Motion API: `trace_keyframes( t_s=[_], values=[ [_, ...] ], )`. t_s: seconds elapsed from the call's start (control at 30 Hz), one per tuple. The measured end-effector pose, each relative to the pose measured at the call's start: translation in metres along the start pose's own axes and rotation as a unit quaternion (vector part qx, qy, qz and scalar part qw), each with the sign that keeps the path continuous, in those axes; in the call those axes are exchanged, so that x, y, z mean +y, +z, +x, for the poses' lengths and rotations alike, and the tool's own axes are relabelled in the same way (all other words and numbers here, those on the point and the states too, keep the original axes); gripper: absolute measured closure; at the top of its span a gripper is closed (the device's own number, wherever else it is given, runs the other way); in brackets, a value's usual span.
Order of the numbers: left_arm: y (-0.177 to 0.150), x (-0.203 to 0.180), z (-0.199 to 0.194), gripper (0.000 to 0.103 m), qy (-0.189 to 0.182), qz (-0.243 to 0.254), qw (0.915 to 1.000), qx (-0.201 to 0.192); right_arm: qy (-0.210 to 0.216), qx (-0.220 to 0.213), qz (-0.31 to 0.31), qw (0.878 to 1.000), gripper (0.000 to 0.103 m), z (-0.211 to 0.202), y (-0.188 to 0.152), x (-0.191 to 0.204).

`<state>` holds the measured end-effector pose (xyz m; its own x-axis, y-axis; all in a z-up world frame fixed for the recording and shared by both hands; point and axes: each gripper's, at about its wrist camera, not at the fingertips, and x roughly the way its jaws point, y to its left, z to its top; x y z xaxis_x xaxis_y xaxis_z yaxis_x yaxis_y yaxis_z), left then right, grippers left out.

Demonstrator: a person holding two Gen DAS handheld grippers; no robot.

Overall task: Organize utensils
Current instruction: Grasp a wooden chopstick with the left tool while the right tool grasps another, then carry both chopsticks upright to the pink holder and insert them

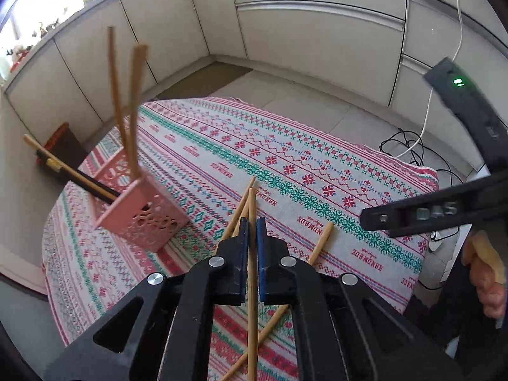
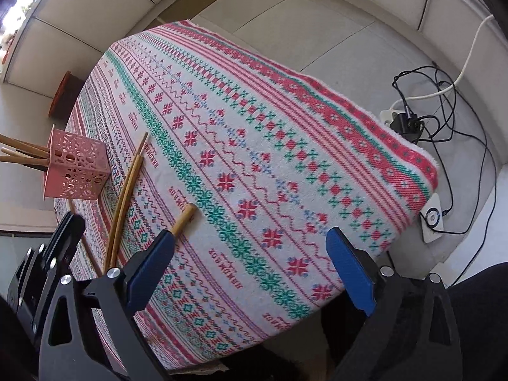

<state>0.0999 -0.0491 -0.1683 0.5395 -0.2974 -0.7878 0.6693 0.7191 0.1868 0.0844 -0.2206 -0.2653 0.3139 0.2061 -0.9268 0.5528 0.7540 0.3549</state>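
In the left wrist view we see our left gripper (image 1: 252, 228) with its jaws drawn almost together on a single bamboo chopstick (image 1: 252, 254), which runs up the narrow slot between the blue pads and sticks out past their tips. Whether that stick is lifted clear of the cloth-covered bench (image 1: 317, 165) we cannot tell. Just beside it, to its left, two more chopsticks (image 1: 236, 219) lie close together on the cloth, and another chopstick (image 1: 320, 243) lies to the right of the jaws and passes under them towards the near edge. The pink perforated holder (image 1: 149, 219) stands to the left on the bench, near its edge, with several chopsticks already in it: two light ones (image 1: 127, 108) pointing up and others leaning out to the left. At the right of this view, our right gripper (image 2: 250, 247) shows as a dark bar with a hand (image 1: 485, 276) below it. In the right wrist view its jaws stand wide apart with only patterned cloth between them, gripping nothing. The left blue pad (image 2: 155, 254) sits over the near end of the chopstick lying there; whether it touches, we cannot tell. The holder appears at the far left of that view.
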Motion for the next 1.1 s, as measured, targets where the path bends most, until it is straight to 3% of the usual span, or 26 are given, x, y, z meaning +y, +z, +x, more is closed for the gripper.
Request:
trace_keyframes(
  t_s=[0.1, 0.27, 0.37, 0.4, 0.5, 0.6, 0.7, 0.9, 1.1],
  values=[
    [-0.012, 0.011, -0.034, 0.099, 0.023, -0.015, 0.9991, -0.031, -0.028, 0.017, 0.003, 0.999, 0.024, 0.015, 0.001, 0.025],
    [-0.029, 0.022, -0.076, 0.099, 0.052, -0.036, 0.9955, -0.072, -0.079, 0.02, 0.024, 0.996, 0.027, 0.035, -0.001, 0.064],
    [-0.035, 0.031, -0.095, 0.099, 0.063, -0.054, 0.992, -0.096, -0.111, 0.013, 0.028, 0.993, 0.045, 0.042, -0.003, 0.085],
    [-0.036, 0.034, -0.1, 0.099, 0.065, -0.059, 0.9908, -0.103, -0.117, 0.013, 0.028, 0.993, 0.057, 0.044, -0.004, 0.09],
    [-0.043, 0.048, -0.11, 0.099, 0.074, -0.077, 0.9878, -0.113, -0.129, 0.002, 0.048, 0.991, 0.071, 0.046, -0.006, 0.098],
    [-0.048, 0.054, -0.116, 0.099, 0.083, -0.093, 0.9854, -0.116, -0.117, -0.012, 0.075, 0.99, 0.087, 0.044, -0.002, 0.095],
    [-0.052, 0.06, -0.121, 0.099, 0.088, -0.108, 0.983, -0.12, -0.09, -0.019, 0.096, 0.991, 0.094, 0.041, 0.001, 0.086],
    [-0.052, 0.073, -0.128, 0.099, 0.06, -0.155, 0.9768, -0.135, -0.01, -0.031, 0.089, 0.995, 0.095, 0.026, 0.003, 0.064],
    [-0.043, 0.079, -0.141, 0.099, 0.03, -0.195, 0.9669, -0.162, 0.045, -0.109, -0.017, 0.993, 0.095, -0.041, -0.014, 0.062]
  ],
)
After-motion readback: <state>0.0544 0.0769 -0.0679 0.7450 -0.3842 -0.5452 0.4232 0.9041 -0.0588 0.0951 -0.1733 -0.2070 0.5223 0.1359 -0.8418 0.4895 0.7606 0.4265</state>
